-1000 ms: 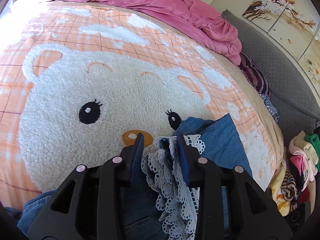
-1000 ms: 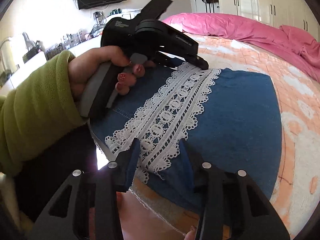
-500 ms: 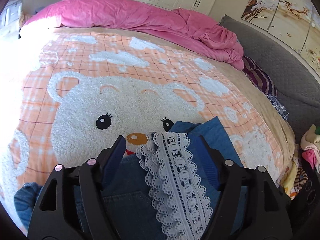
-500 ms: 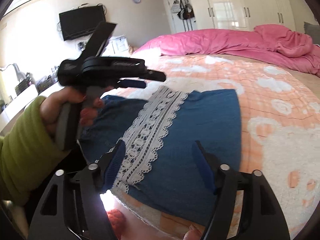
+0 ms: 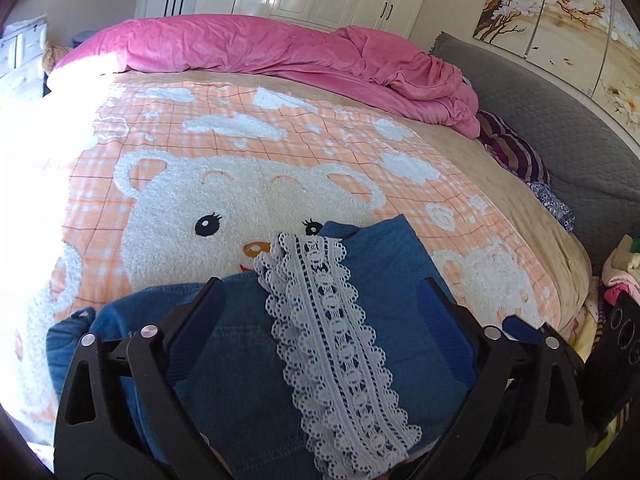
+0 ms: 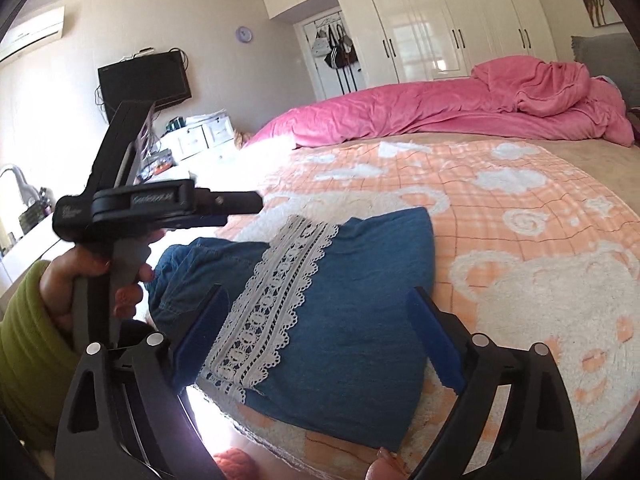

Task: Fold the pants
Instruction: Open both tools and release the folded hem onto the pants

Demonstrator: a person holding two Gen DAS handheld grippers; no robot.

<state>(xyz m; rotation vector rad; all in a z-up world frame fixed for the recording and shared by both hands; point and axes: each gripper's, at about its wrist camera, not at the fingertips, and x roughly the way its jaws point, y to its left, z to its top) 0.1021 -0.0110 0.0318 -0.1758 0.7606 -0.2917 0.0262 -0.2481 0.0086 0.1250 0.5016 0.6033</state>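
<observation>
The blue denim pants (image 6: 360,300) lie folded on the orange bear blanket (image 6: 520,208) near the bed's front edge, with a white lace strip (image 6: 272,304) running along them. In the left wrist view the pants (image 5: 392,280) and the lace strip (image 5: 332,332) lie flat below me. My left gripper (image 5: 320,296) is open and empty above them; it also shows in the right wrist view (image 6: 224,210), raised above the pants' left part. My right gripper (image 6: 316,304) is open and empty above the pants' near end.
A bunched pink duvet (image 5: 280,56) lies across the far end of the bed. A grey headboard (image 5: 560,128) and a pile of clothes (image 5: 620,272) are at the right. White wardrobes (image 6: 440,36) and a wall TV (image 6: 144,80) stand behind.
Both grippers opened, let go of the pants and lifted back. The lace strip now lies flat on the folded denim.
</observation>
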